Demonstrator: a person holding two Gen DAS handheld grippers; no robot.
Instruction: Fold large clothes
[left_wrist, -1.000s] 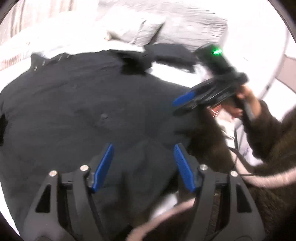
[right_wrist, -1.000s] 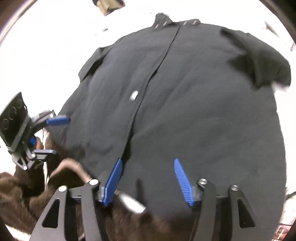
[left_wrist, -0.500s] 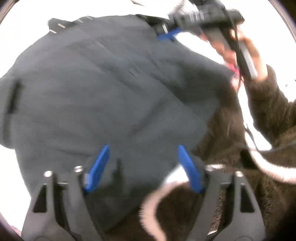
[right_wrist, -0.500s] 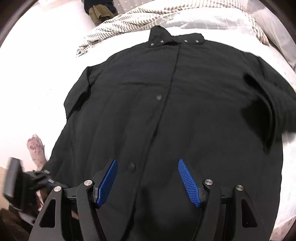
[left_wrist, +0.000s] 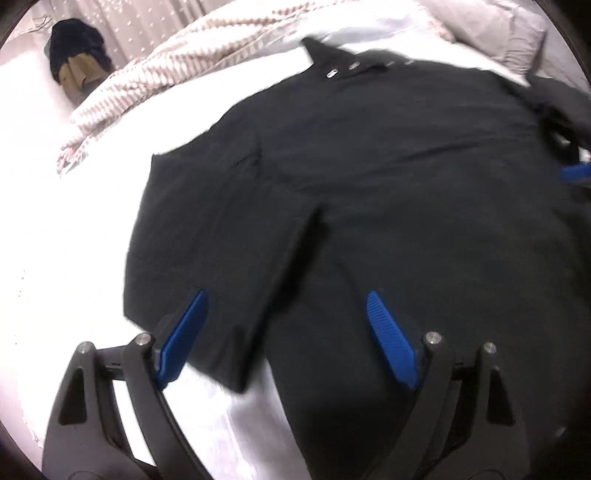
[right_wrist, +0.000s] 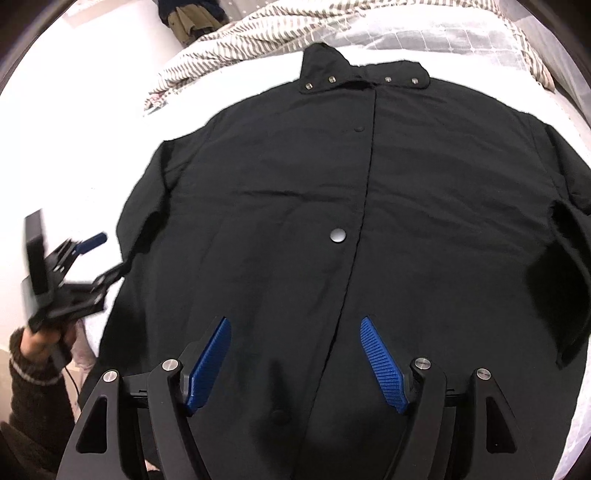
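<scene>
Blanket (right_wrist: 236, 40) just behind coat (right_wrist: 332, 206)

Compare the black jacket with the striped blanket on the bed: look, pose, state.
The black jacket is plain dark cloth with metal snaps; the striped blanket is pale with grey-brown stripes. The jacket is spread flat, front up, collar towards the far side; the blanket lies bunched and rumpled. The jacket fills the near part of the bed; the blanket sits behind its collar. Both rest on the same white bed, with neither tool touching them.
</scene>
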